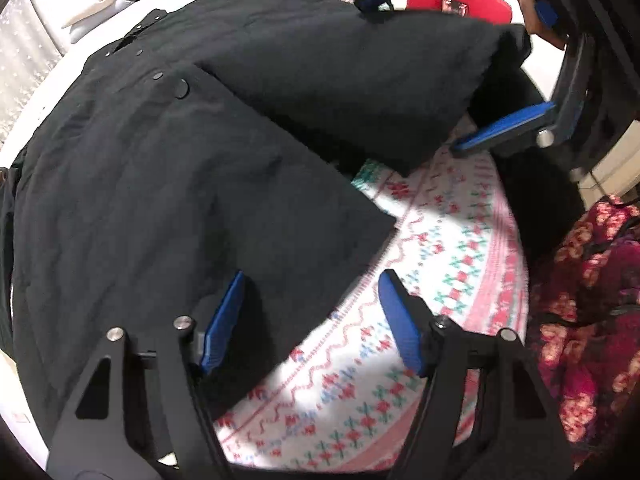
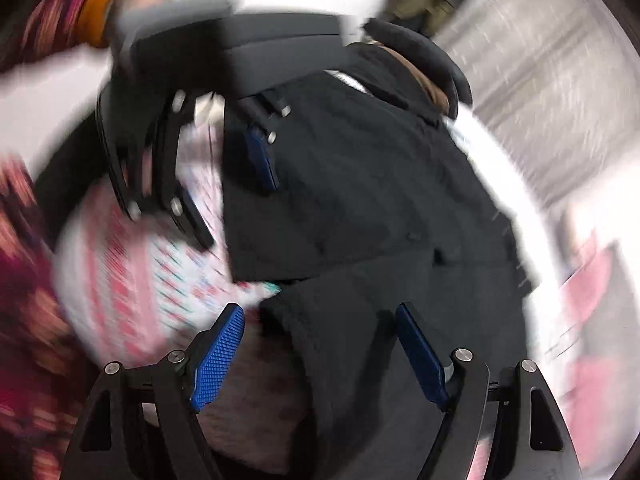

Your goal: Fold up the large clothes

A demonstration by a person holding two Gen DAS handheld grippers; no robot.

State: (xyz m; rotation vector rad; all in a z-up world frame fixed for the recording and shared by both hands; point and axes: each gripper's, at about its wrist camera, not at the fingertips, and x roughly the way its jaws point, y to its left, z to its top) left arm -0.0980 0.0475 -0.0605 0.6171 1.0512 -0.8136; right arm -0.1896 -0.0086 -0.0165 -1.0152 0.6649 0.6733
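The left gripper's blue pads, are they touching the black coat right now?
Cannot tell. In the left wrist view the left gripper stands open over the black coat; one blue pad overlaps the cloth, but contact or gap isn't plain.

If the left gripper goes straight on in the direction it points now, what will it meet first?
Most likely the lower edge of the black coat. The left gripper is open, one pad over the coat, the other over the patterned bedcover. Depth is unclear, so it may touch the bedcover just beside the coat.
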